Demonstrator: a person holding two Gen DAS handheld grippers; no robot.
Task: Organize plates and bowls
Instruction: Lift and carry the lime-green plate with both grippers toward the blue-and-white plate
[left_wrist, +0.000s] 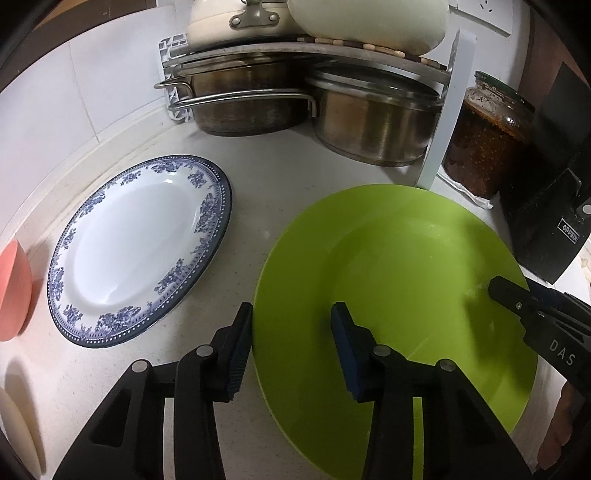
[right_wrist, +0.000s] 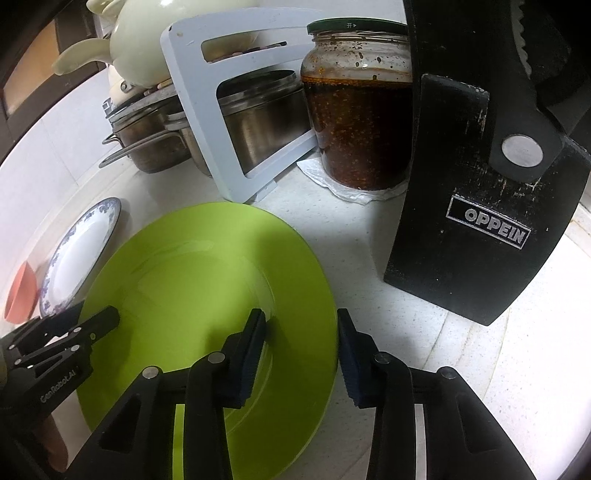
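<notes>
On the bench, the green plate (left_wrist: 391, 295) lies at centre, the blue plate (left_wrist: 140, 251) at its nine o'clock. I have the left hand-held gripper (left_wrist: 291, 328) and right hand-held gripper (right_wrist: 301, 339) straddling opposite rims, released, not yet pinching. I'd clamp both evenly, then lift level.

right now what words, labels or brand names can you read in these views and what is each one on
"OPPEIN": metal badge on the black knife block; also shows small in the left wrist view.
"DAS": white letters on the right gripper, cut off at the frame edge.
"GenRobot.AI": white print on the left gripper body.
"开" with an arrow: on the green lid of the glass jar.
Nothing readable on the green plate or the blue-patterned plate.
</notes>
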